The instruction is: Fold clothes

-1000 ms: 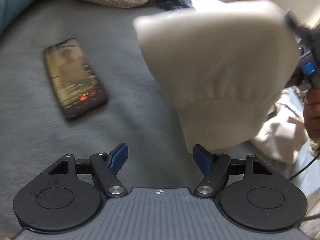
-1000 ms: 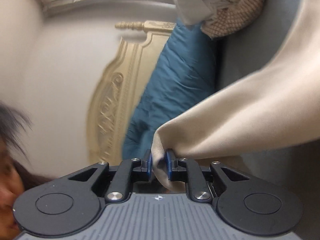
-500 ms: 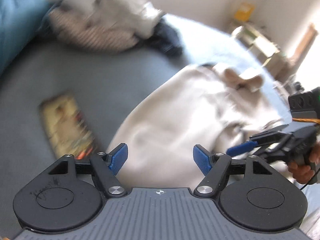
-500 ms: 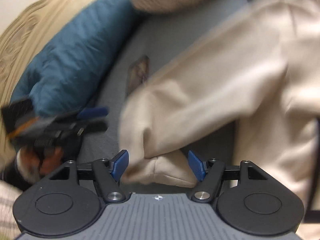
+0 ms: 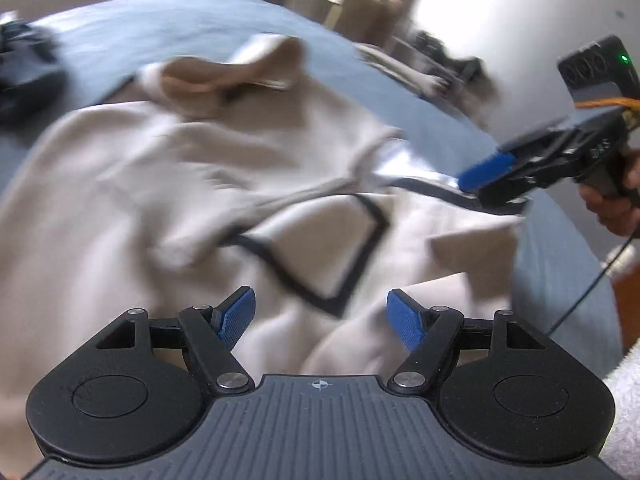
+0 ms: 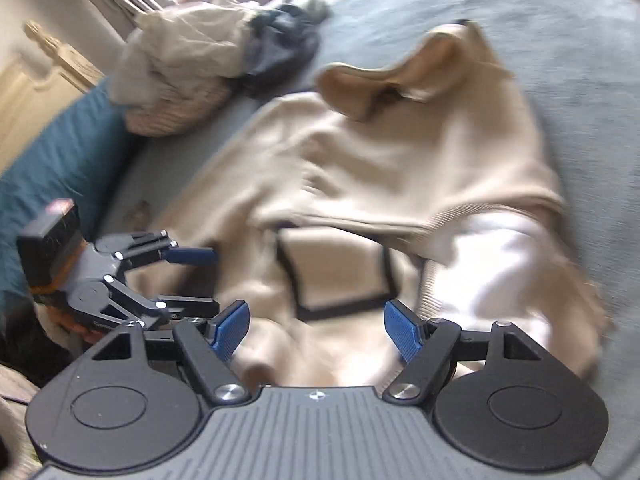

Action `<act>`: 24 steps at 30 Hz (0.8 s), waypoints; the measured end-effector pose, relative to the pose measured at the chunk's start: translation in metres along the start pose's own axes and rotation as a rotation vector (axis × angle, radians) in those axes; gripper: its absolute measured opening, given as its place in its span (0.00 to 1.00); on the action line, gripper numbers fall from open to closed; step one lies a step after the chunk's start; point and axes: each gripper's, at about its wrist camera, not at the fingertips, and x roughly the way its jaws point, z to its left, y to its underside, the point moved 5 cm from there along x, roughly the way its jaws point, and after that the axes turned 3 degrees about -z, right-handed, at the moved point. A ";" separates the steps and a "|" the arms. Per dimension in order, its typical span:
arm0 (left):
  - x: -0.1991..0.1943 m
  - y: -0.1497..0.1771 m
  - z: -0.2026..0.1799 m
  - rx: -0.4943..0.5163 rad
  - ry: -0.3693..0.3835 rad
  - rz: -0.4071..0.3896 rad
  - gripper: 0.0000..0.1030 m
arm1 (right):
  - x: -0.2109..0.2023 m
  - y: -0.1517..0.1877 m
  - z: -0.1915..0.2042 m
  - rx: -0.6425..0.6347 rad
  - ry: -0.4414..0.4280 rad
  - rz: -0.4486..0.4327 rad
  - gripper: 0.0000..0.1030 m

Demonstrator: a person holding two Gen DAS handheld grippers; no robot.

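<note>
Beige cotton sweatshirt lies crumpled on the grey-blue bed, its black-edged square patch facing up.

Both the left gripper and the right gripper hover over the garment with blue-padded fingers spread wide, holding nothing. A heap of pale and dark clothes sits beside a teal pillow.

The right gripper has let go of the beige sweater; its jaws now gape; the sweater lies dropped before both grippers.
</note>
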 end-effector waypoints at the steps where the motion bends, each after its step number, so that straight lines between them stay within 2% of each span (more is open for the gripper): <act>1: 0.005 -0.002 -0.007 0.006 0.027 -0.002 0.72 | -0.006 0.002 -0.007 0.000 0.025 -0.018 0.73; 3: 0.013 -0.009 -0.019 0.013 0.065 -0.013 0.72 | -0.014 0.003 -0.023 0.051 0.078 -0.050 0.73; 5: 0.022 -0.012 -0.031 0.026 0.092 -0.001 0.73 | -0.010 0.001 -0.039 0.140 0.103 -0.047 0.72; 7: 0.034 -0.012 -0.042 0.046 0.107 0.033 0.74 | 0.003 0.001 -0.052 0.221 0.061 -0.005 0.67; 9: 0.050 -0.003 -0.052 0.073 0.086 0.116 0.73 | 0.015 0.003 -0.060 0.258 0.034 0.036 0.64; 11: 0.065 0.008 -0.060 0.100 0.058 0.187 0.70 | 0.030 0.009 -0.064 0.264 0.049 0.074 0.43; 12: 0.068 0.014 -0.061 0.112 0.037 0.197 0.68 | 0.034 0.012 -0.066 0.267 0.057 0.089 0.41; 13: 0.069 0.019 -0.062 0.124 0.017 0.203 0.56 | 0.038 0.016 -0.067 0.261 0.058 0.102 0.36; 14: 0.069 0.023 -0.061 0.133 0.000 0.212 0.39 | 0.040 0.020 -0.067 0.252 0.058 0.114 0.32; 15: 0.068 0.026 -0.060 0.138 -0.010 0.222 0.30 | 0.040 0.023 -0.064 0.230 0.048 0.117 0.31; 16: 0.066 0.029 -0.058 0.138 -0.010 0.241 0.15 | 0.038 0.025 -0.059 0.203 0.035 0.117 0.29; 17: 0.062 0.031 -0.056 0.124 0.011 0.267 0.12 | 0.036 0.027 -0.053 0.185 -0.010 0.117 0.19; 19: 0.049 0.034 -0.052 0.088 0.073 0.292 0.08 | 0.034 0.035 -0.036 0.139 -0.109 0.132 0.18; 22: 0.029 0.047 -0.055 0.092 0.133 0.337 0.08 | 0.046 0.053 -0.009 -0.010 -0.081 0.200 0.18; 24: 0.020 0.061 -0.061 0.124 0.161 0.369 0.08 | 0.058 0.061 -0.002 -0.017 -0.104 0.220 0.18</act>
